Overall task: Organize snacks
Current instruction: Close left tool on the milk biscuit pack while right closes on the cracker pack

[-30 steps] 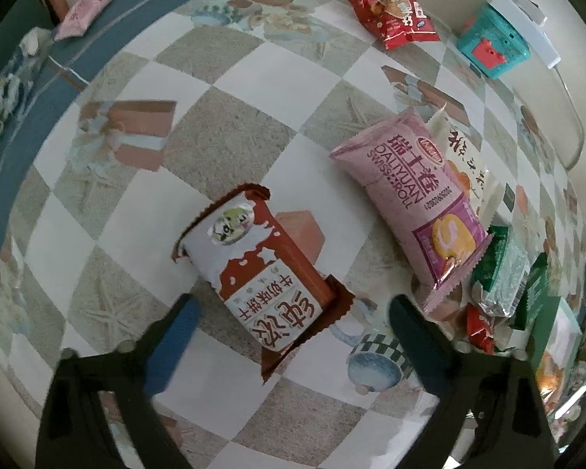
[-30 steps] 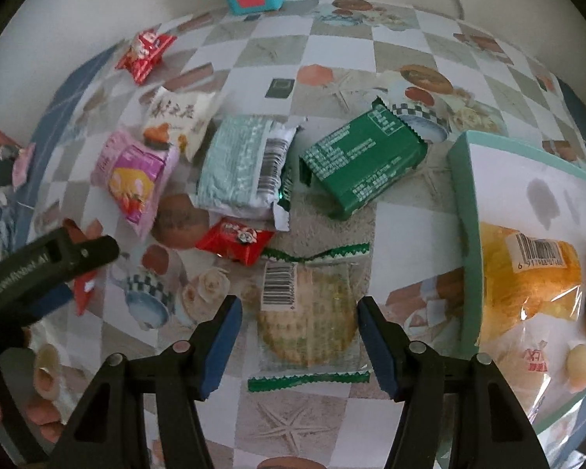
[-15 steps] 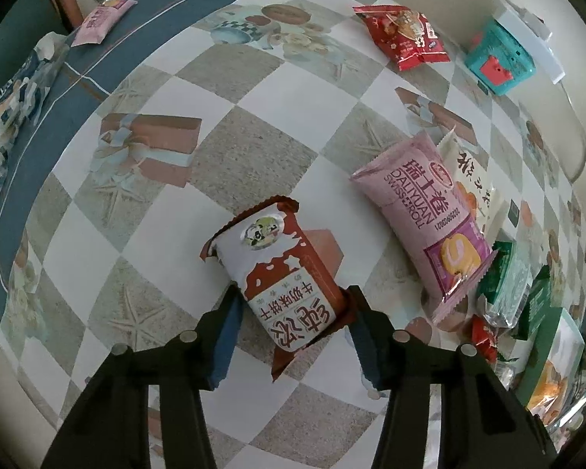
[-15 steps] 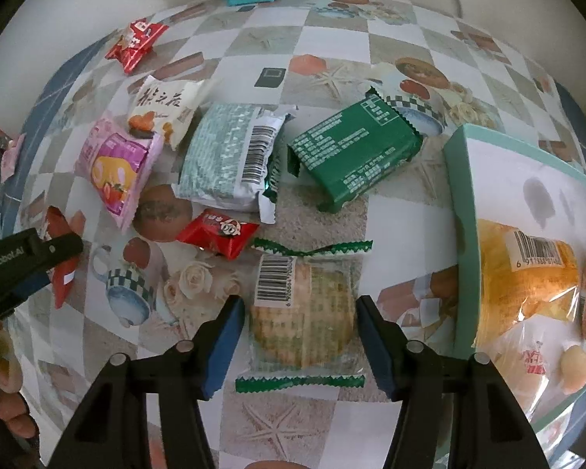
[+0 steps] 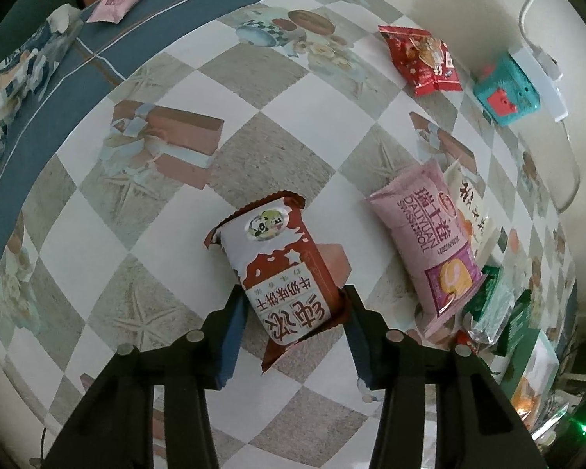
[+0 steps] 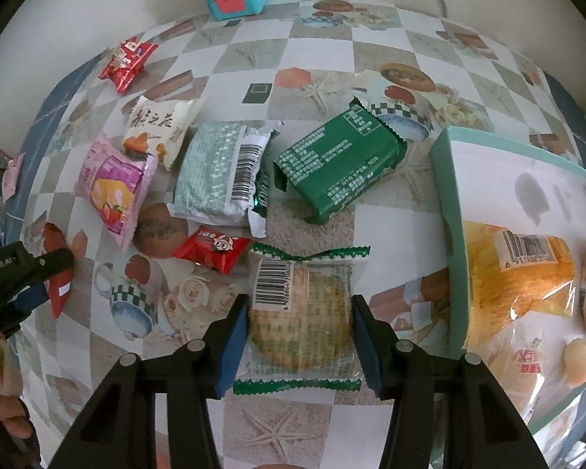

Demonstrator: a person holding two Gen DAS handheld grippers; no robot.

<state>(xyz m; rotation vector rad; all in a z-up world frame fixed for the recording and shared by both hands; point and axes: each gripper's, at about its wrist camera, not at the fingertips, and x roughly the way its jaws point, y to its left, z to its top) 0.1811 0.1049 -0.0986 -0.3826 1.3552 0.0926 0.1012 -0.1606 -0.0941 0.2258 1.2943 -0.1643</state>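
A brown-and-white biscuit packet [image 5: 277, 258] lies on the checked tablecloth. My left gripper [image 5: 293, 312] has its jaws closing, and both blue pads press on the packet's near end. In the right wrist view a clear cracker packet with green crimped ends [image 6: 301, 305] lies between the pads of my right gripper [image 6: 299, 322]. Those jaws are closing too, with the pads right at the wrapper's sides and the wrapper not squeezed. A teal-rimmed tray [image 6: 445, 195] to the right holds a yellow bun packet [image 6: 527, 273].
A pink Swiss roll packet [image 5: 429, 242], a red packet [image 5: 422, 58] and a teal toy box [image 5: 508, 93] lie beyond. A green packet [image 6: 340, 172], a pale green packet [image 6: 215, 172] and a small red candy [image 6: 211, 248] crowd the middle.
The left jaws went from wide apart to pressing on the brown biscuit packet, and that hand shifted over the cloth. The right jaws narrowed around the cracker packet.
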